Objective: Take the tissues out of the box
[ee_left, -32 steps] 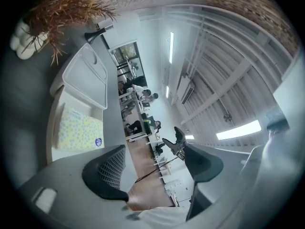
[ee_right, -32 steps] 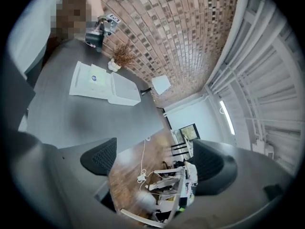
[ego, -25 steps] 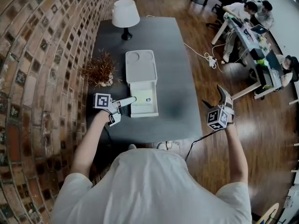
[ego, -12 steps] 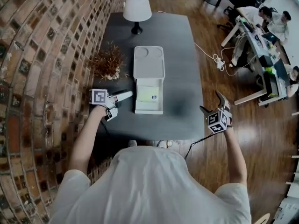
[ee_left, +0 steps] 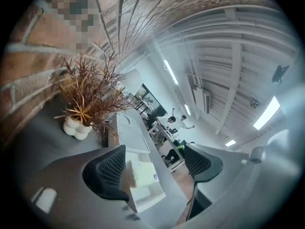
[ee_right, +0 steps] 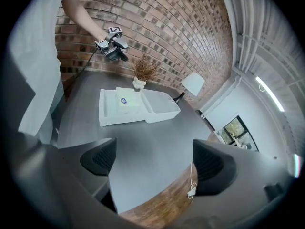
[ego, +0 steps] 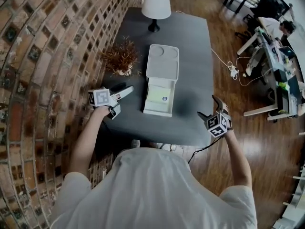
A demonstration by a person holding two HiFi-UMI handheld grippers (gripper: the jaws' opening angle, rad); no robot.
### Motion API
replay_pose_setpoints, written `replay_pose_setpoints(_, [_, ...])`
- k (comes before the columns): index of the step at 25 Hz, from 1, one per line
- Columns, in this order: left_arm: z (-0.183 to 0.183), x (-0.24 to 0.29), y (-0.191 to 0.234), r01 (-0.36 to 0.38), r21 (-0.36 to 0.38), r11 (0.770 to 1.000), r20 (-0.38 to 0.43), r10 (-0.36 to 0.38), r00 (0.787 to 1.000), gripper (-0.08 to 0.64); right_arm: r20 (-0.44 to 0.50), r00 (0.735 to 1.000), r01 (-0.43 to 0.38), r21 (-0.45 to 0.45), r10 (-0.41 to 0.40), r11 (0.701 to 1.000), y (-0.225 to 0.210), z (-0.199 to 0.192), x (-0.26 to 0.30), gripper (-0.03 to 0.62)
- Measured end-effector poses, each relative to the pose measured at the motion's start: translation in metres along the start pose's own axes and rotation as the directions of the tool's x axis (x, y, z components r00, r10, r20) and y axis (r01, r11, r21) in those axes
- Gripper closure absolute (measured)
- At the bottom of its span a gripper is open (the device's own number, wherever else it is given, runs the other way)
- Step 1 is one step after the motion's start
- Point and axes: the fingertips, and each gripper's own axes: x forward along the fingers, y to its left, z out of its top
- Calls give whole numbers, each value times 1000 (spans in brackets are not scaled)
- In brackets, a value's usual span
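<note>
The white tissue box (ego: 157,108) lies open on the dark table (ego: 195,80), its lid (ego: 162,61) flipped away from me. A pale tissue pack (ego: 159,95) with a round blue mark rests inside. My left gripper (ego: 125,91) hovers left of the box, a short gap from its wall, jaws apart and empty. In the left gripper view the gripper (ee_left: 155,168) points at the box (ee_left: 147,197) and the tissues (ee_left: 140,173). My right gripper (ego: 209,108) is open and empty over the table's right front corner. Its own view shows the gripper (ee_right: 152,163), the box (ee_right: 138,111) and the tissues (ee_right: 126,101).
A white table lamp (ego: 156,6) stands at the far end, and a dried plant in a white pot (ego: 121,56) sits by the brick wall. A cable and power strip (ego: 232,70) lie on the wood floor to the right, with desks and seated people beyond.
My left gripper has drawn back to the left, away from the box's side wall. The right gripper has shifted a little nearer the table corner. The head view has swung.
</note>
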Motion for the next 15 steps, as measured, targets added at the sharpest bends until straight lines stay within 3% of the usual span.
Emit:
replay_pose_setpoints(7, [11,-24,8,-104,59,993,97,98,990,186,21,991,-132,-44,133,990,22,28,33,81])
replay_pose_setpoints(10, [6,-32,7,-124,58,991,108,117,987,186,37,981,-186,-51,188,981,32,43,47,81])
replay_pose_setpoints(15, [-2,-47,9,-205,126,970,131,189,973,186,67,964,-255,-49,258,966,46,74,68,80])
